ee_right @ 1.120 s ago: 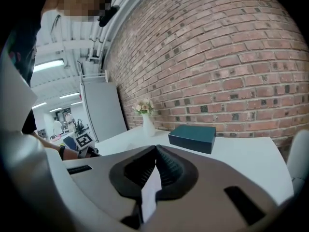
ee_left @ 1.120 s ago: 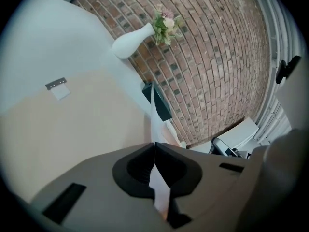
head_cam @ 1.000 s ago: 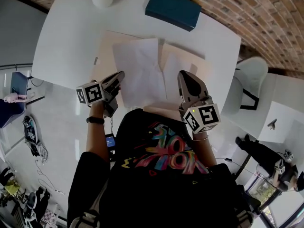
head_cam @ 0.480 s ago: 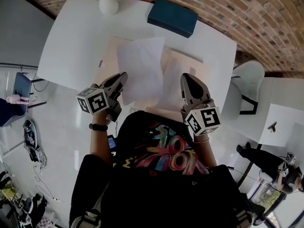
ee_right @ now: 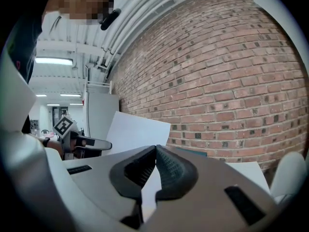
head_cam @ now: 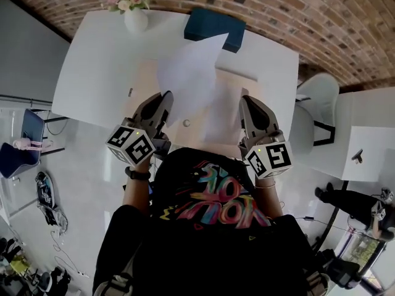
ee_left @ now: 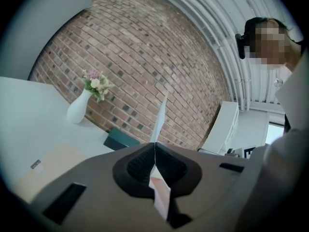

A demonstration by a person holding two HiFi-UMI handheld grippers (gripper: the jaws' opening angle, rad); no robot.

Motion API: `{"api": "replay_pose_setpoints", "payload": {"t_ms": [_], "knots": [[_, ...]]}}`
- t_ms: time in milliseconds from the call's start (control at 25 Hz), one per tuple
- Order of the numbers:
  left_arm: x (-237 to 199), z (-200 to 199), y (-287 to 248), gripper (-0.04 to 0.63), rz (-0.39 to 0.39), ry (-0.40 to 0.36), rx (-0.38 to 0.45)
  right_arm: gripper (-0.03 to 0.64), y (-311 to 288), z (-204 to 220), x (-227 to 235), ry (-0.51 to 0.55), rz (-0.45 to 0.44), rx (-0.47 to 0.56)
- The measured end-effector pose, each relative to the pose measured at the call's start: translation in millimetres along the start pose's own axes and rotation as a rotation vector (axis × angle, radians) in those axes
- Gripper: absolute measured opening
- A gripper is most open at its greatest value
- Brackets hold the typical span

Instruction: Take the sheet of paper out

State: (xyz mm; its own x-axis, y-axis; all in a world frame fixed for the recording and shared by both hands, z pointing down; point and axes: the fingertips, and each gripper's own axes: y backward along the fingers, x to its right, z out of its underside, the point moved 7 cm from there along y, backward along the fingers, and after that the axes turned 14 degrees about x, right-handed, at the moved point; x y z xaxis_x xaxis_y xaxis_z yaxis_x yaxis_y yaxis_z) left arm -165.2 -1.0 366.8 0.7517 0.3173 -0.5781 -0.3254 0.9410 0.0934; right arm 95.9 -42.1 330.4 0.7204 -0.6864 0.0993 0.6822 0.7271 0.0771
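A white sheet of paper (head_cam: pixel 188 73) stands raised above the open beige folder (head_cam: pixel 141 79) on the white table (head_cam: pixel 99 54). My left gripper (head_cam: pixel 165 97) is shut on its lower left edge; in the left gripper view the sheet (ee_left: pixel 159 117) shows edge-on, rising from the closed pads of that gripper (ee_left: pixel 154 146). My right gripper (head_cam: pixel 245 100) is shut on a second white sheet (head_cam: pixel 222 111), whose edge (ee_right: pixel 150 185) sits between the pads of that gripper (ee_right: pixel 155 149). In the right gripper view the raised sheet (ee_right: pixel 137 132) shows beside the left gripper (ee_right: pixel 89 143).
A white vase with flowers (head_cam: pixel 136 17) and a teal box (head_cam: pixel 213 24) stand at the table's far edge, against a brick wall. A white chair (head_cam: pixel 311 116) stands at the table's right. The vase (ee_left: pixel 79 108) and box (ee_left: pixel 120 140) also appear in the left gripper view.
Both grippers have risen. The left one rolled and lifted the sheet from lying flat on the folder to standing up above the table. The right one raised its sheet slightly.
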Motion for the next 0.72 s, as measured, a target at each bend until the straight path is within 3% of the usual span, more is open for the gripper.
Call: {"api": "replay_pose_setpoints", "payload": {"t_ms": [440, 720], "knots": [[69, 6, -18, 0.023, 0.127, -0.359, 0.058, 0.018, 30, -25, 8, 0.060, 0.090, 0.051], [89, 23, -26, 0.023, 0.104, -0.453, 0.075, 0.018, 55, -28, 19, 0.064, 0.136, 0.042]]}}
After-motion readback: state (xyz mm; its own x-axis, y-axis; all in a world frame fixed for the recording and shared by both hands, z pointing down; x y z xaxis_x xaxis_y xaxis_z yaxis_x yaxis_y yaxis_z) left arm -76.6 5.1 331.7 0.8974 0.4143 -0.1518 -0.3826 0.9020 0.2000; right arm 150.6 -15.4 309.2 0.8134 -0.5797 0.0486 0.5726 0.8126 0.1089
